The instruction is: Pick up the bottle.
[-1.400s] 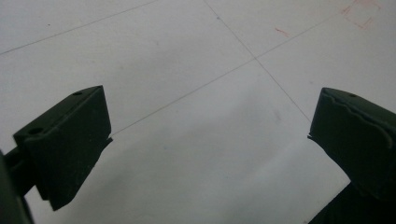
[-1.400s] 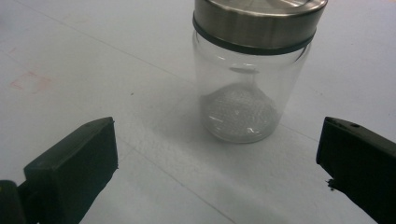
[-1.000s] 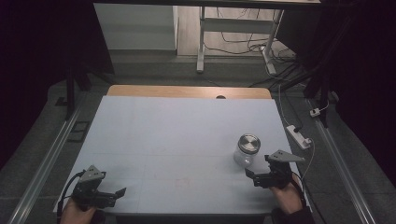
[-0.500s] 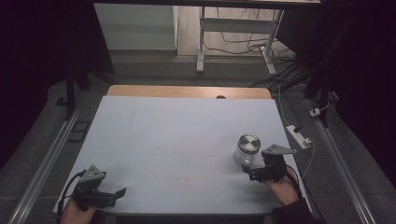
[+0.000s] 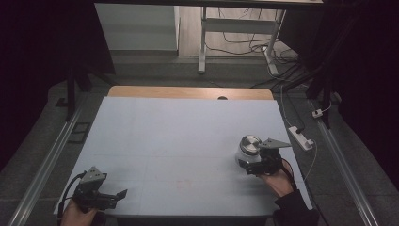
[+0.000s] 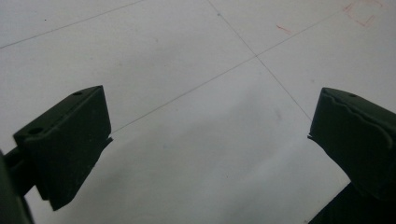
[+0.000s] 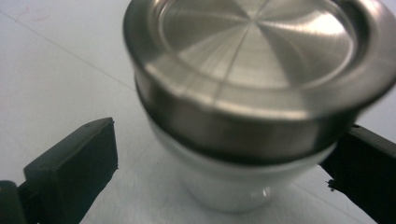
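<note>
Right gripper (image 5: 251,165), at the lower right of the high view, has its jaws spread wide on either side of a white jar (image 5: 246,153) with a steel lid (image 7: 254,56). In its own view the jaws flank the jar's body without clearly touching it. Left gripper (image 5: 115,197), at the lower left, holds its jaws wide apart over the bare table (image 5: 179,136).

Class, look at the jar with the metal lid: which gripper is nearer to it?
Right. The right gripper has its open jaws around the jar; the left gripper sits at the table's near left corner.
</note>
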Action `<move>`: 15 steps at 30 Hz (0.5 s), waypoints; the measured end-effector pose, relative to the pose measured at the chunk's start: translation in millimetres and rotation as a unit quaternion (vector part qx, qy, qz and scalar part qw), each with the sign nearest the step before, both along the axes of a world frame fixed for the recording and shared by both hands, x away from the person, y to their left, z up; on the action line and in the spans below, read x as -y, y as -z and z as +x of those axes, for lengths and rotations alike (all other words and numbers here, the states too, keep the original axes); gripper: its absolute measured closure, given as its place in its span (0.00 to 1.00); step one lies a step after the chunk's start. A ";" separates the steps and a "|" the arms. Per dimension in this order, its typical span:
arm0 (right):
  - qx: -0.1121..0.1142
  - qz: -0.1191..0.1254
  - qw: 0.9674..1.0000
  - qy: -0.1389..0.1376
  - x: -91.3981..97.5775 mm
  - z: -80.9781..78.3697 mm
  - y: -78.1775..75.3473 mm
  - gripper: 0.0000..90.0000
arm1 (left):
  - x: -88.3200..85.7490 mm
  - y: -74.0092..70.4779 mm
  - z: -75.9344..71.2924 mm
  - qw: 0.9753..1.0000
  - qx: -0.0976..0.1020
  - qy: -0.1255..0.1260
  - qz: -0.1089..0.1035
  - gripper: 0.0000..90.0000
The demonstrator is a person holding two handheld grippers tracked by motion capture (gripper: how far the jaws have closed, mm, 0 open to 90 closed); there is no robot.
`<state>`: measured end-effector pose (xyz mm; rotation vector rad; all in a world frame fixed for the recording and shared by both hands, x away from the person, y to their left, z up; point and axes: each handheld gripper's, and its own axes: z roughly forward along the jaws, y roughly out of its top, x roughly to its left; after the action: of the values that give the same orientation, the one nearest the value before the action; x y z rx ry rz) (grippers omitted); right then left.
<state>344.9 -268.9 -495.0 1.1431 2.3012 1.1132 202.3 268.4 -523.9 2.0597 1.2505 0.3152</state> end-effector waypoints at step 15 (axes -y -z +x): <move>0.005 0.000 1.000 0.007 -6.5 10.3 0.9 0.01 | -0.6 0.1 0.3 1.000 -0.001 0.000 -0.003 0.00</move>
<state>355.2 -262.4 -496.0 1.1493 2.2809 1.1113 202.6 269.0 -524.0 2.0558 1.2513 0.3099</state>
